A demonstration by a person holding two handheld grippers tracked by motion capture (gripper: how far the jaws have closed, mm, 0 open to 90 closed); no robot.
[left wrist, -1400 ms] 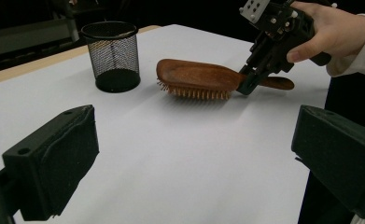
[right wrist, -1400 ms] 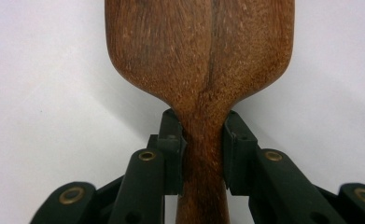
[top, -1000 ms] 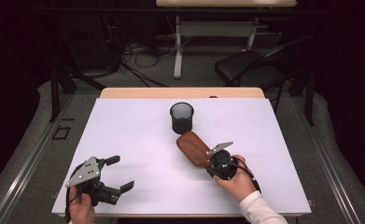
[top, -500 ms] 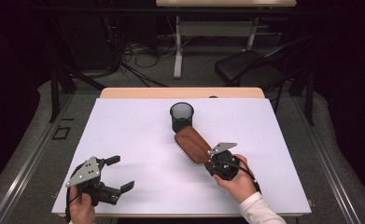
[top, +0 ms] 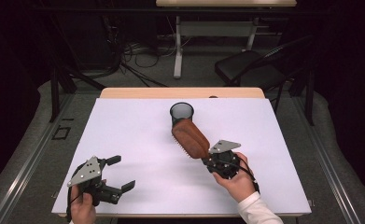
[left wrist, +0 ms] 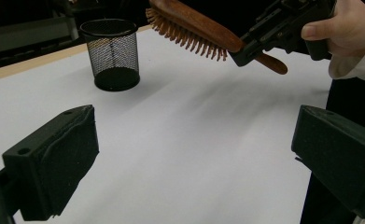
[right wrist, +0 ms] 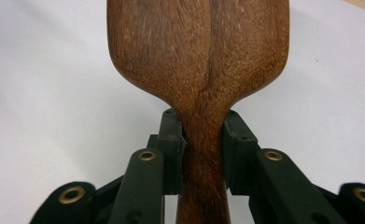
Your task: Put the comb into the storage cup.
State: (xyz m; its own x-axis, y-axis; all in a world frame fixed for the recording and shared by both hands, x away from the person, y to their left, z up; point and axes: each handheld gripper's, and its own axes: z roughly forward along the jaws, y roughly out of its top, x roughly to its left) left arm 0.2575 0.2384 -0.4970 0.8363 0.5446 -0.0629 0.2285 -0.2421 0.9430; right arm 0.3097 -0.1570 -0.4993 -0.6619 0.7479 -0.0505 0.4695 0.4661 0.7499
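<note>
The right tool (top: 207,157) is clamped on the narrow handle of a wooden hairbrush (top: 190,138), its two jaws pressing the neck from either side just below the paddle, as the right gripper view shows. The brush hangs in the air above the middle of the worktop (top: 133,126), bristles down and head tilted toward the black mesh cup (top: 181,112) that stands near the far edge. The left tool (top: 117,173) rests by the near left corner with its jaws apart and nothing between them. The likely aim is to drop the brush into the cup, and the risks follow from that: the head looks about as wide as the cup's mouth (a tight fit at best), so it could catch the rim and tip the light cup over; the smooth, tapering handle could also slip or twist in the grip; and a brush stood in so small a cup may topple it. Counted: one hairbrush, one mesh cup, two tools.
</note>
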